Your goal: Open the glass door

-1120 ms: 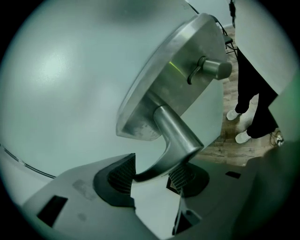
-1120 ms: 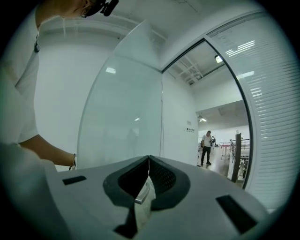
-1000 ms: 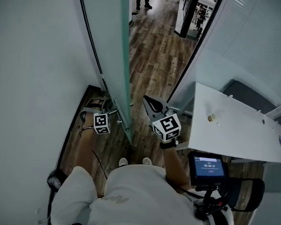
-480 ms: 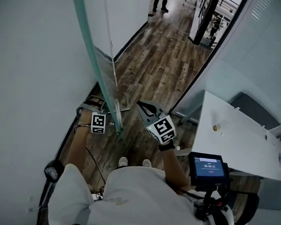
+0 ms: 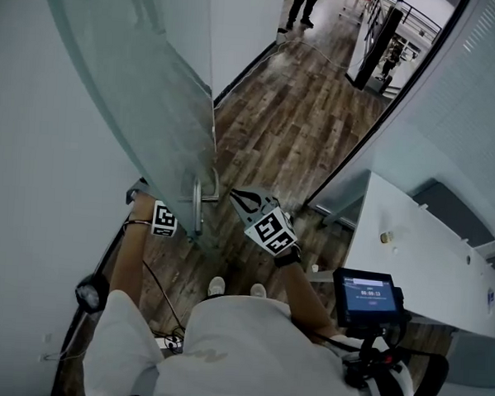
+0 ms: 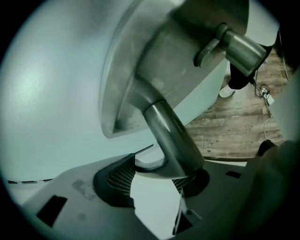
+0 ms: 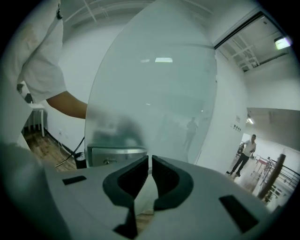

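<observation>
The left tongs (image 6: 157, 171) were closed on the door handle (image 6: 171, 136), the steel tube running up between the two pads with both pressing on it. Above the grip the tube met a brushed metal mounting plate (image 6: 154, 65) fixed to the glass, and a small lever (image 6: 209, 49) stuck out beside the handle's upper post. Past the plate, a white shoe (image 6: 227, 92) and loose cables (image 6: 265, 93) lay on the wooden floor (image 5: 276, 128).

The right tongs (image 7: 150, 164) were closed with only a thin slit between the pads and nothing in it. They faced the frosted glass door (image 5: 146, 88) from close by, near the handle but apart from it.

The door stood swung open on the person's left. Its lower edge stood between the two tongs, with the left marker cube (image 5: 164, 218) on one side and the right tongs on the other. The doorway ahead was open onto a corridor, where a distant person (image 5: 306, 4) stood. To the right ran a white tabletop (image 5: 430, 261) with a small pale object (image 5: 386, 237) on it, and a small lit screen (image 5: 367, 294) sat near the person's right side.

The left forearm reached forward and low along the wall to the handle. The right forearm reached forward, its tongs angled towards the door's edge.
</observation>
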### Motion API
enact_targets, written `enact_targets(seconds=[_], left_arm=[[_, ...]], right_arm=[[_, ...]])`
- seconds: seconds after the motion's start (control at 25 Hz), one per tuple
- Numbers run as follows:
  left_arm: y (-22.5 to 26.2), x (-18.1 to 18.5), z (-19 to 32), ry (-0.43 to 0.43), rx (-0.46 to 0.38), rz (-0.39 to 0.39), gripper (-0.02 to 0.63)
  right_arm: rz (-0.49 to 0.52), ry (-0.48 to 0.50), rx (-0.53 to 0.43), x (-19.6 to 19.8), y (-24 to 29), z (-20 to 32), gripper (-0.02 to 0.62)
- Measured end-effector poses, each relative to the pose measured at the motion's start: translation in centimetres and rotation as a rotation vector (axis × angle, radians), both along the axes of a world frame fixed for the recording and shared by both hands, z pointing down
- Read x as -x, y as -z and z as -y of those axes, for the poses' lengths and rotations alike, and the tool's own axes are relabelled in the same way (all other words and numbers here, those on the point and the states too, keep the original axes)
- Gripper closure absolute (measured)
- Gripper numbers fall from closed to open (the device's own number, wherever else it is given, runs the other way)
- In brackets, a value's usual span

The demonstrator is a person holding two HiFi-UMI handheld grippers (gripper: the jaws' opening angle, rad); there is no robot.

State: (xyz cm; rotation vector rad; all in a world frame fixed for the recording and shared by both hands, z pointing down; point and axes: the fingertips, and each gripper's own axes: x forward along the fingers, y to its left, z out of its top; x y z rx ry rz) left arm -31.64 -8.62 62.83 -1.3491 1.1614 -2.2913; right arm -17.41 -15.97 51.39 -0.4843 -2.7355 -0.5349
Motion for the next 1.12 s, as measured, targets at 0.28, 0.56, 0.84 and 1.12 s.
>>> enact_targets(seconds=[0.28, 0.56, 0.84, 1.12], left_arm=[[-1.5, 5.3, -2.0, -0.014, 0.032, 0.038, 0.405], [4.5, 12.0, -7.6, 0.254, -0.247, -0.009, 0.394], [4.2, 15.6, -17.1, 0.556, -0.595, -0.194, 0.397], [4.9, 14.9, -24.2, 0.833, -1.001, -0.399, 0.401]], right_arm=[[-0.060, 0.082, -0.088, 5.7, -3.4, -2.5, 0.540], [-0.086, 0.198, -0.223, 9.1, -5.6, -7.1, 0.473], [-0.121, 0.287, -0.412, 13.1, -9.4, -12.5, 0.402], [-0.091, 0.314, -0.499, 15.4, -10.0, -15.0, 0.402]])
